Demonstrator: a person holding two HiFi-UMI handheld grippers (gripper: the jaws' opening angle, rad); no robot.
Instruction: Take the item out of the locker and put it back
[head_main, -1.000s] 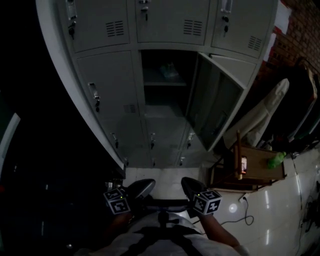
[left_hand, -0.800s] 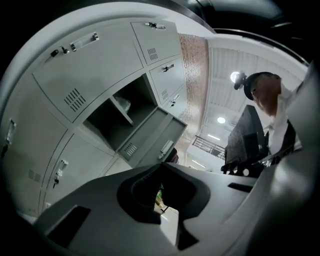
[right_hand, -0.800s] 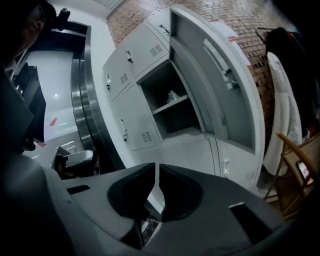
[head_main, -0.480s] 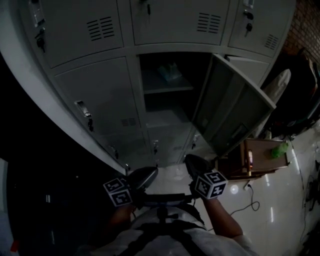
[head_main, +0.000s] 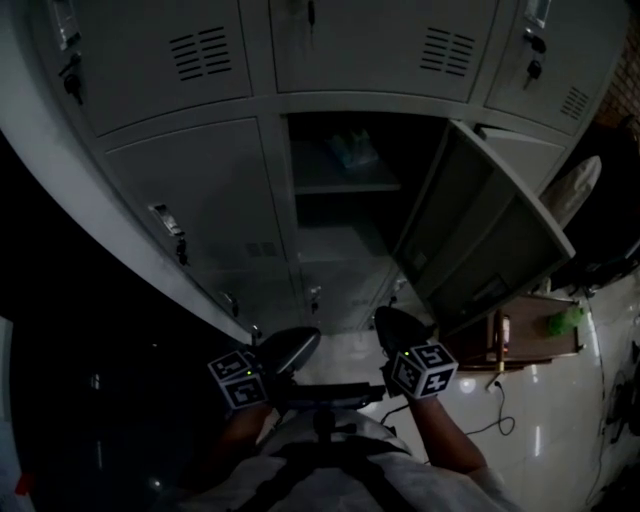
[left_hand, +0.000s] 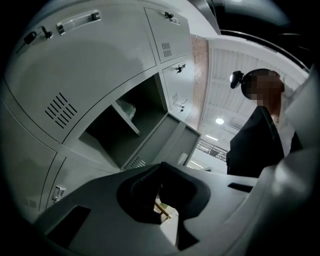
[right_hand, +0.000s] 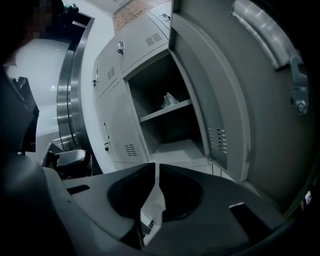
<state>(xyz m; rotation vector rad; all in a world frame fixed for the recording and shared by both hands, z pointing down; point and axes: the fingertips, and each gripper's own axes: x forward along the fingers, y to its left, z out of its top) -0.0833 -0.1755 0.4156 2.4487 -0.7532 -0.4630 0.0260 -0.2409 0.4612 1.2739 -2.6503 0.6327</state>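
The grey locker (head_main: 200, 190) stands ahead with one middle compartment open and its door (head_main: 480, 240) swung out to the right. A small pale crumpled item (head_main: 352, 150) lies on the shelf inside; it also shows as the item (right_hand: 169, 100) and the item (left_hand: 127, 107) in the gripper views. Both grippers hang low near my body, well short of the opening. My left gripper (head_main: 285, 350) is shut and empty, its tips (left_hand: 161, 165) touching. A thin slit shows between the tips of my right gripper (head_main: 395, 325), and that gripper (right_hand: 156, 167) holds nothing.
Closed locker doors with keys surround the open one. A wooden stand (head_main: 530, 335) with a green object (head_main: 565, 322) sits at the right, with a cable (head_main: 500, 385) on the glossy floor and a pale covered thing (head_main: 575, 190) behind. A person (left_hand: 260, 135) shows in the left gripper view.
The head view has shifted so the locker looks nearer and its open door larger. Both grippers stay low in front of me, jaws unchanged.
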